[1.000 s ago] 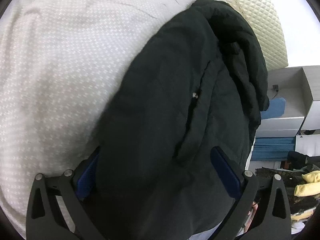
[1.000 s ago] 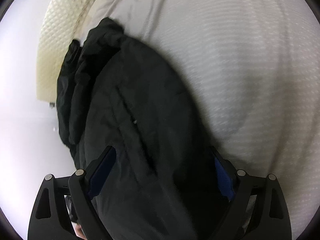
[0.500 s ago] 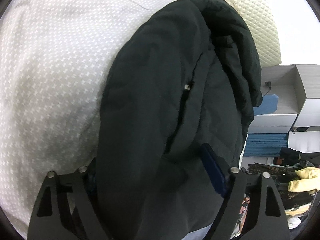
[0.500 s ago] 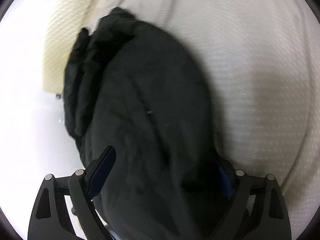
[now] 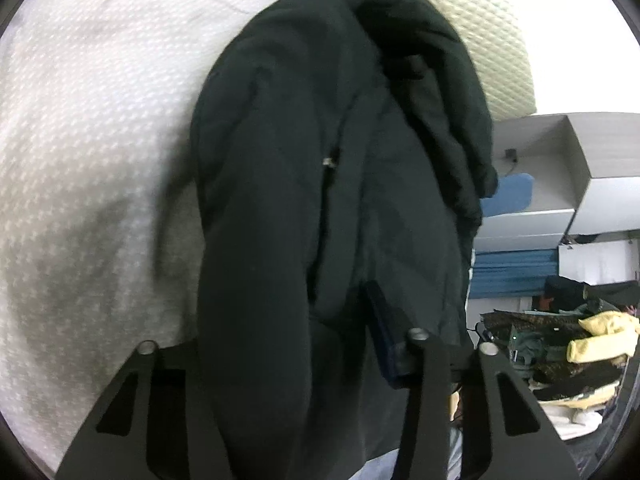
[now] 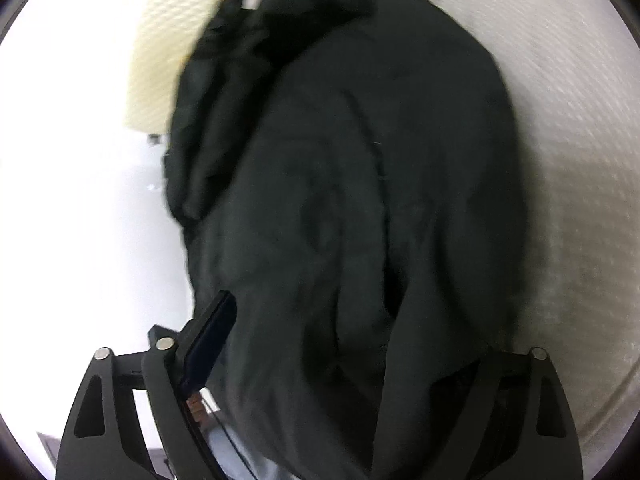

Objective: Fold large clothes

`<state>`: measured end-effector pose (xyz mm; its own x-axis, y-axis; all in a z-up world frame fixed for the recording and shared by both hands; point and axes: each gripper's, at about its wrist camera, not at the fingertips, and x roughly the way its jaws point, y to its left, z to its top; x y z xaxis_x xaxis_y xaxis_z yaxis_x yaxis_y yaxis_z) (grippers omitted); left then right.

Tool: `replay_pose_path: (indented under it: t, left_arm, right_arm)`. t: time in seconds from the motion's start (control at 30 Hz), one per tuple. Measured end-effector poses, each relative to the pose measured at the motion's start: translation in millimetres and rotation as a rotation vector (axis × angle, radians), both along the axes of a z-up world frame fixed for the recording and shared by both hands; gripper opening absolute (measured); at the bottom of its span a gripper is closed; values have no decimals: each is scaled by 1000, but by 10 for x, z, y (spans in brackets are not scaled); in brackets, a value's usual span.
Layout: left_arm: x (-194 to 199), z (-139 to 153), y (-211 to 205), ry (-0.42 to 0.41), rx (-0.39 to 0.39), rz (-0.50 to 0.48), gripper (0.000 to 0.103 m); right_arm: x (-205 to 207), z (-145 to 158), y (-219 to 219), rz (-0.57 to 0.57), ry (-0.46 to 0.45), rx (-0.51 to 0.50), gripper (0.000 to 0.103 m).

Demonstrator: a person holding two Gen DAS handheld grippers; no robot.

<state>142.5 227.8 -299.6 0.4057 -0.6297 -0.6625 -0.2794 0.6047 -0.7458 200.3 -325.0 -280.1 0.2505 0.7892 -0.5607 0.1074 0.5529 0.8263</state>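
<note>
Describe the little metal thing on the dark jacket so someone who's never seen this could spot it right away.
Start at the white dotted bedspread; the bulky dark green-black jacket lies on it. Halfway along the jacket's front opening sits a small silvery metal snap, the only shiny speck on the matte dark fabric.

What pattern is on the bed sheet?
White bed sheet with small woven flecks; clearest in the left wrist view.

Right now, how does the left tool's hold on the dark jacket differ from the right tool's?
The left tool has its blue-padded finger pressed into a fold of the dark jacket; its other finger is buried under cloth. The right tool shows one pad at the jacket's edge, with bulkier cloth between its fingers. The left view is sharp, the right blurred. Both tools are closed on the same jacket over the white bedsheet.
</note>
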Motion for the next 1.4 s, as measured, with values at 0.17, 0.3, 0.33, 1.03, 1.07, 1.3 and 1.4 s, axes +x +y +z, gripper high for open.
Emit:
replay_pose_path:
  t: [0.17,0.3,0.33,1.03,1.07,1.3,1.4]
  left_arm:
    - [0,115,-23,-58,-11,-6,25]
    - [-1,202,-64,-115,-33,-4,16]
    - [-2,224,-66,-131,-38,-7,16]
    - [-408,1088,83,-269,-59,28,5]
    - [-461,1159,100,-278,-59,28,5]
    - [-880,1578,185,-328,-50,-1,5]
    - [-1065,1698,153,-329,-26,-33,5]
  right_arm:
    - [-36,173,-6,-2,-82,25,25]
    - [-63,306,-53,-22,-140,19,14]
    - [-75,329,-78,-27,-155,18,12]
    - [-664,1308,-466,-64,-422,93,7]
    - [-730,1394,-496,-52,-435,105,7]
    - [-1235,1768,-499,-21,-507,160,7]
    - [-1443,1816,-533,-11,-484,179,7]
